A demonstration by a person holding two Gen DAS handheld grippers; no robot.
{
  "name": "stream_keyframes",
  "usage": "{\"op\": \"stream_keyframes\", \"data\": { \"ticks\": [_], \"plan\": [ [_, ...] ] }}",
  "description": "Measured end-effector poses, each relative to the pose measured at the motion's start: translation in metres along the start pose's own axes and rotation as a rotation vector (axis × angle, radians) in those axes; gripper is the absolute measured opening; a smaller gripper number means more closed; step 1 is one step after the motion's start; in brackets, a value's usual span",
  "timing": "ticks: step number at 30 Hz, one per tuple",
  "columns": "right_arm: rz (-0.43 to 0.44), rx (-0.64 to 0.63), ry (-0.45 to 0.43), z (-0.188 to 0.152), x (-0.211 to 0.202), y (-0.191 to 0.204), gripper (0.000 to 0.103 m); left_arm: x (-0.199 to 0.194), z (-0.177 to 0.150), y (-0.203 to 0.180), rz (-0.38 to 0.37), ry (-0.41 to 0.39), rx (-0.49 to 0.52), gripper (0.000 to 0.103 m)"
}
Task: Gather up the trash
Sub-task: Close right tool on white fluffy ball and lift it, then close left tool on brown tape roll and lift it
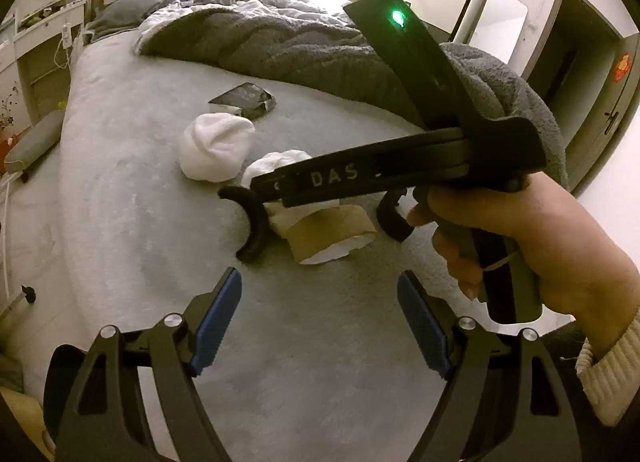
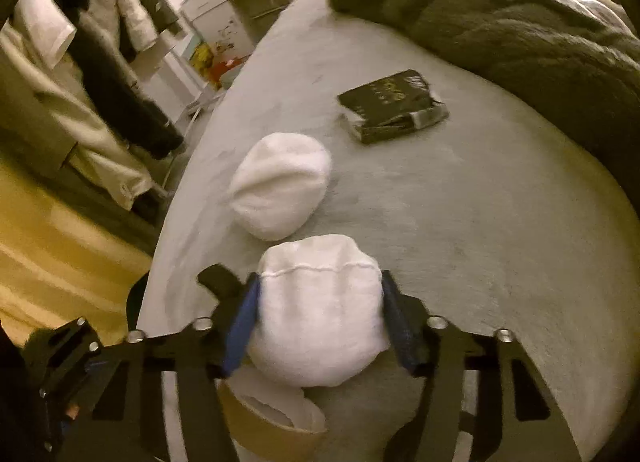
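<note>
Soft white wad [image 2: 320,314] between jaws

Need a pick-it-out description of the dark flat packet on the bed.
Start at the rumpled dark grey blanket on the pale grey bed sheet. Just below its edge lies the flat black rectangular packet. Unlike the two white cloth bundles nearer the right gripper, it is dark, flat, sharp-cornered.
</note>
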State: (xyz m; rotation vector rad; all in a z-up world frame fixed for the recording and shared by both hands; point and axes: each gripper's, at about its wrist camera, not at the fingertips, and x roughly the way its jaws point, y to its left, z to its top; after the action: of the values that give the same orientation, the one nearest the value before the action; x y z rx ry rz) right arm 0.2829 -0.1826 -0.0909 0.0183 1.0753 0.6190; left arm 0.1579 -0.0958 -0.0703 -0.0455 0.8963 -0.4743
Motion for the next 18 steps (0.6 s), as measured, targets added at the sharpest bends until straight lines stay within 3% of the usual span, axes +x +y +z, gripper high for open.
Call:
{"op": "stream_keyframes", "data": {
  "ticks": [4,11,18],
  "plan": [
    [0.008,-0.012,-0.029,0.002,-0.008,0.001,0.047,0.006,0.003,-0.004,-0.01,-0.007,-0.012,0.082],
    [-0.011,0.031,-0.096,0.003,-0.026,-0.014,0.045,0.011,0.005,-0.011,-0.038,-0.021,-0.034,0.081],
    [-0.035,0.075,-0.168,0.003,-0.048,-0.03,0.045,0.017,0.01,-0.017,0.008,-0.044,-0.035,0.08]
  ]
}}
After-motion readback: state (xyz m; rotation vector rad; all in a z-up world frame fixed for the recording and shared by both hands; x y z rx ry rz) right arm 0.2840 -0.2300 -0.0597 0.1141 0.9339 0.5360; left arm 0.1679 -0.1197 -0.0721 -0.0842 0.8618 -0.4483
